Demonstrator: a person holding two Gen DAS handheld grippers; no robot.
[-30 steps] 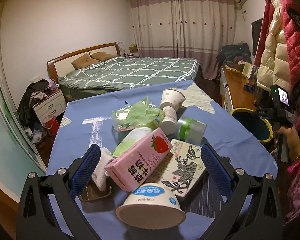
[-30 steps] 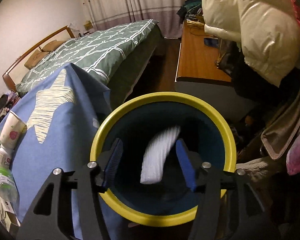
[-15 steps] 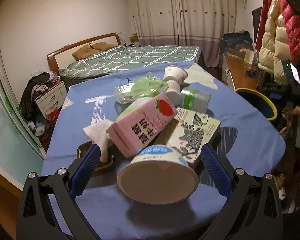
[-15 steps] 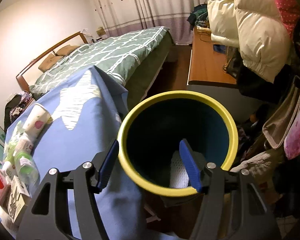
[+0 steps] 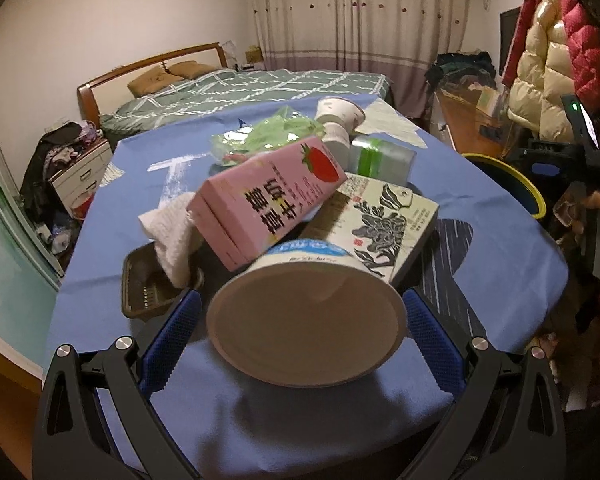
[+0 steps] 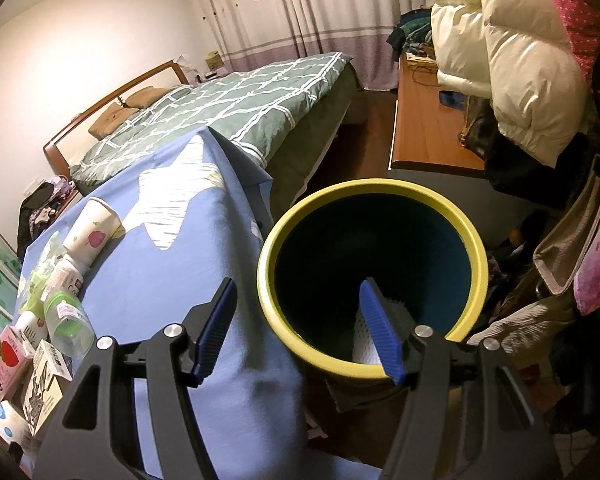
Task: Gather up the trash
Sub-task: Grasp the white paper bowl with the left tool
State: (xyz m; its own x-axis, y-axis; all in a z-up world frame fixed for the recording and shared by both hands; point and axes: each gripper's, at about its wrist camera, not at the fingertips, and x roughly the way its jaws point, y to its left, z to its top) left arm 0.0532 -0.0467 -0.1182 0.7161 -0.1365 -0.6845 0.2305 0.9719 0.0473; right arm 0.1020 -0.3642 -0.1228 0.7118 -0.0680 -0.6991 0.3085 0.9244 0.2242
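Since a second ago the left gripper (image 5: 300, 320) has dropped toward the pile, so the bowl (image 5: 306, 316) now fills the space between its fingers, much larger in view than before. The right gripper (image 6: 298, 322) has drifted sideways off the bin (image 6: 374, 272): a second ago both its fingers framed the bin's mouth with a white wad falling between them; now its left finger hangs over the blue tabletop (image 6: 172, 248) and its right finger over the bin's dark inside, where the wad (image 6: 366, 340) lies just behind that finger. Its jaws have just been opening and stand spread with nothing between them.

The left gripper is spread wide around the bowl, which lies tipped with its open mouth toward the camera. Whether the pads touch the bowl's sides cannot be told. Just beyond the bowl a pink carton (image 5: 268, 204) leans across a printed box (image 5: 384, 224). Ahead and to the left, a white tissue (image 5: 172, 232) droops into a brown tray (image 5: 148, 292). Further ahead lie a green bag (image 5: 276, 136), a paper cup (image 5: 340, 114) and a clear bottle (image 5: 380, 158). The bin stands off the tabletop's edge, far right of the left gripper.
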